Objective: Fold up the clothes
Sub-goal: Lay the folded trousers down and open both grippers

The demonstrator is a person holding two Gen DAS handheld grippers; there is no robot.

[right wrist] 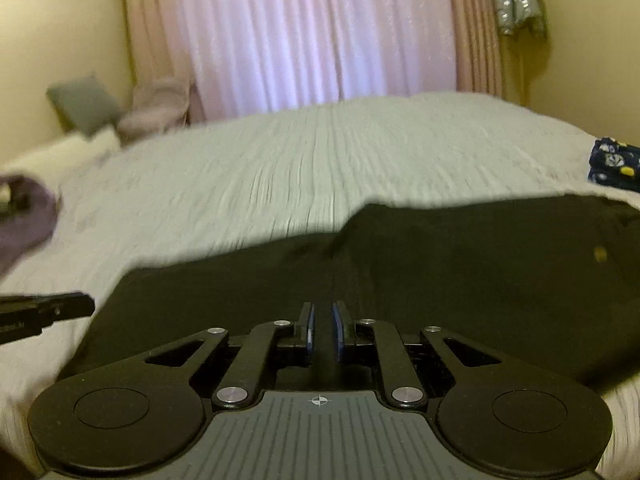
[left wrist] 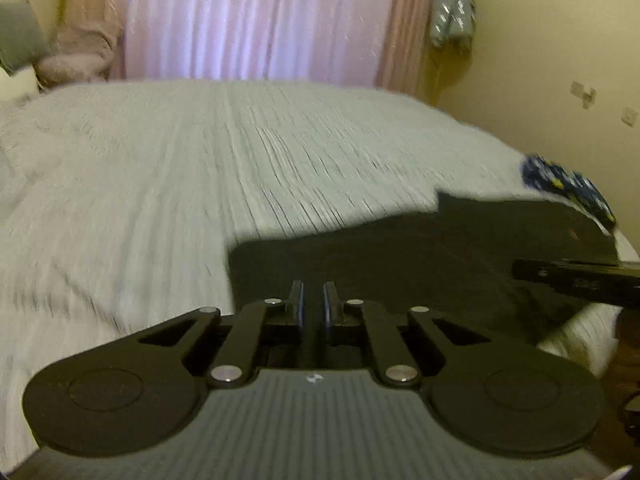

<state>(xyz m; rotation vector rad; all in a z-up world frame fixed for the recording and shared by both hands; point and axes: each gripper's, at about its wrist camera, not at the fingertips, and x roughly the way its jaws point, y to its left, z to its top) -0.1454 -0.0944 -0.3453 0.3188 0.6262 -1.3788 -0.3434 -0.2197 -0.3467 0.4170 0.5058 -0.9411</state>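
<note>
A black garment (left wrist: 400, 256) (right wrist: 440, 260) lies spread on the near part of a bed with a pale ribbed cover (left wrist: 200, 160) (right wrist: 280, 168). My left gripper (left wrist: 313, 292) sits at the garment's near left edge, its blue pads almost together with dark cloth filling the slit. My right gripper (right wrist: 322, 312) is over the garment's near middle, jaws equally narrow, with a crease in the black cloth running up from between them. Each gripper shows in the other's view: the right gripper (left wrist: 576, 280) and the left gripper (right wrist: 48, 312). Both views are blurred.
A blue patterned cloth (left wrist: 568, 184) (right wrist: 616, 164) lies at the bed's right edge beyond the garment. Something purple (right wrist: 24, 216) shows at the far left. A grey pillow (right wrist: 80, 104) and a pinkish heap (right wrist: 160, 108) sit at the bed's head. Curtains (left wrist: 256, 20) hang behind.
</note>
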